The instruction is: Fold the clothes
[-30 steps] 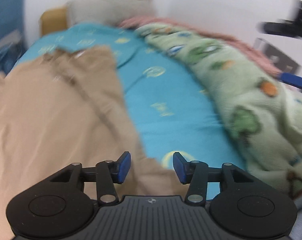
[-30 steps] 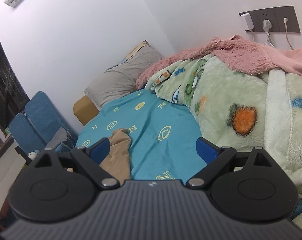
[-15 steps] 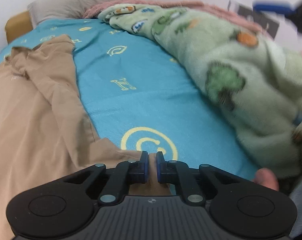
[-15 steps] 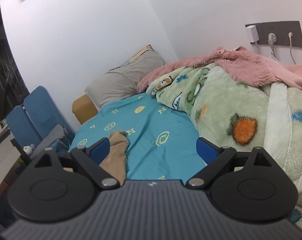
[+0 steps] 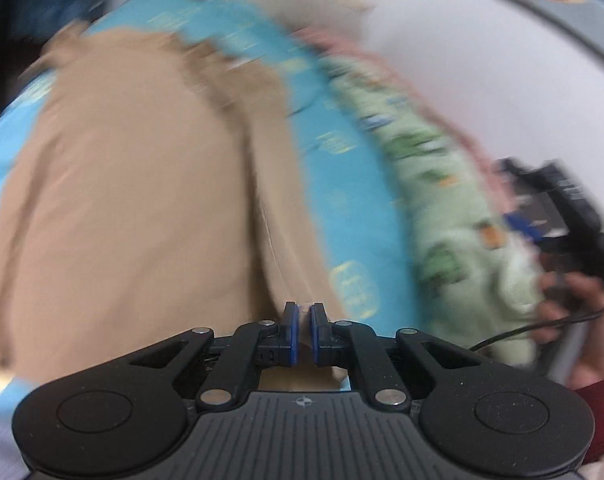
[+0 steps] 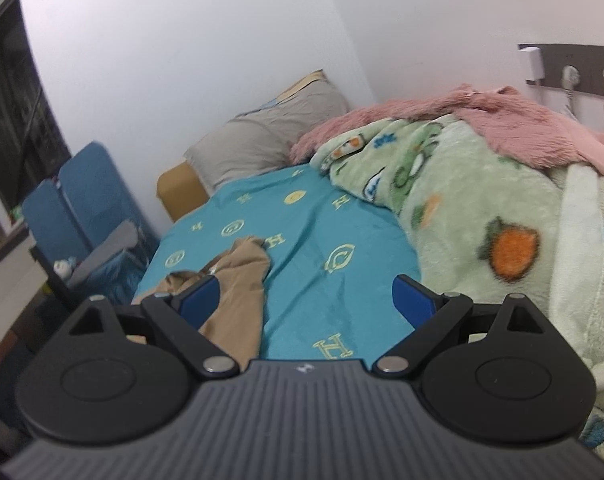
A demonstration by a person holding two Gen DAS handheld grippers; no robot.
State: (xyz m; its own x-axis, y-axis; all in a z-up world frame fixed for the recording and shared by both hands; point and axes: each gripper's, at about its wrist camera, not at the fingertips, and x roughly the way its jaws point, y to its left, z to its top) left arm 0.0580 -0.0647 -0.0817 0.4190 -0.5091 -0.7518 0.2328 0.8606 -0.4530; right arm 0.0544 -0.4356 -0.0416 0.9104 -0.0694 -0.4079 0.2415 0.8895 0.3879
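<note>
A tan garment (image 5: 134, 200) lies spread over the teal bed sheet (image 5: 333, 184); the left wrist view is blurred by motion. My left gripper (image 5: 303, 334) is shut on the garment's near edge, with tan cloth pinched between the blue pads and lifted. In the right wrist view the garment's far end (image 6: 242, 280) shows on the sheet (image 6: 333, 248). My right gripper (image 6: 305, 300) is open and empty, held above the bed. It also shows at the right of the left wrist view (image 5: 569, 216), held in a hand.
A green cartoon-print blanket (image 6: 481, 216) and a pink fleece (image 6: 481, 112) are heaped along the wall side. A grey pillow (image 6: 274, 136) lies at the head. A blue chair (image 6: 82, 200) stands left of the bed. Wall sockets (image 6: 573, 76) with plugs are behind the blankets.
My left gripper closed on the garment's near edge and has since swung left and up with it, dragging cloth. My right gripper stayed open and drifted only slightly.
</note>
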